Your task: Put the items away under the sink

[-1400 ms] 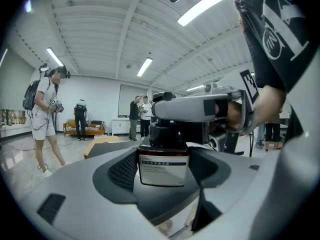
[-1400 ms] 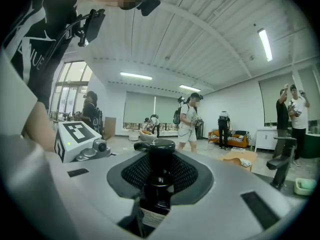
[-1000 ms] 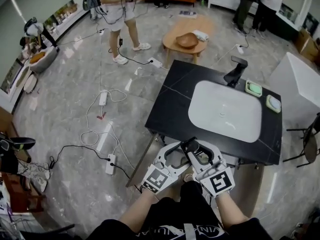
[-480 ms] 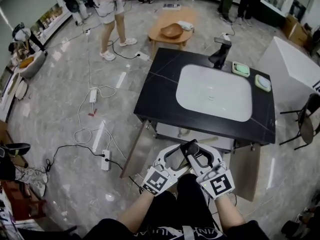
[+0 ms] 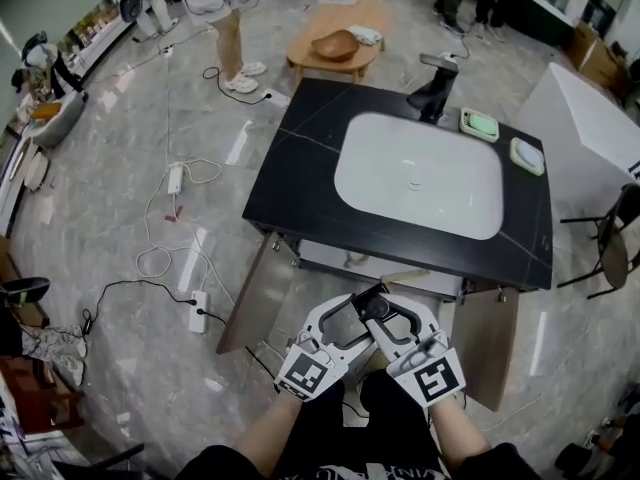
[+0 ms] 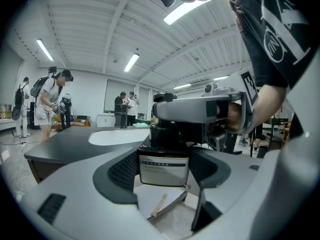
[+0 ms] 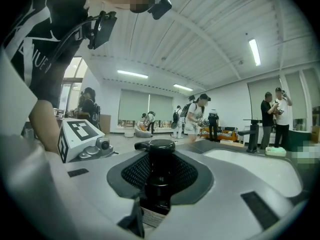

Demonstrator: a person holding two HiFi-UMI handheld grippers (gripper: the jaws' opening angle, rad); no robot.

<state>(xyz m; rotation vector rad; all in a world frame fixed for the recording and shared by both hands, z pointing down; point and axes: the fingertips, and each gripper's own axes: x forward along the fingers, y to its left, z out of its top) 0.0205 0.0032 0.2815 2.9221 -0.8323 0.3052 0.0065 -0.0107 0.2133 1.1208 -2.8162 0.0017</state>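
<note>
A dark pump bottle point(image 5: 373, 306) with a white label hangs between my two grippers, low in front of the black sink counter point(image 5: 300, 158). The left gripper point(image 6: 165, 181) is shut on the bottle's point(image 6: 164, 159) labelled body. Above it, the right gripper point(image 7: 160, 184) is shut on the bottle's point(image 7: 160, 171) neck, just under the pump head. In the head view the left gripper point(image 5: 352, 308) and right gripper point(image 5: 388, 313) meet at the bottle. Under the counter, the cabinet's left door point(image 5: 255, 293) and right door point(image 5: 490, 343) stand open.
The white basin point(image 5: 420, 173) has a black faucet point(image 5: 433, 86) behind it and two green soap dishes point(image 5: 479, 124) on the counter. Power strips and cables point(image 5: 195, 308) lie on the floor at left. A white block point(image 5: 590, 138) and chair point(image 5: 615, 253) stand at right. People stand far back.
The counter has slid up and away in the head view, and both open cabinet doors now show beneath it. The two grippers stay together on the bottle, a little lower.
</note>
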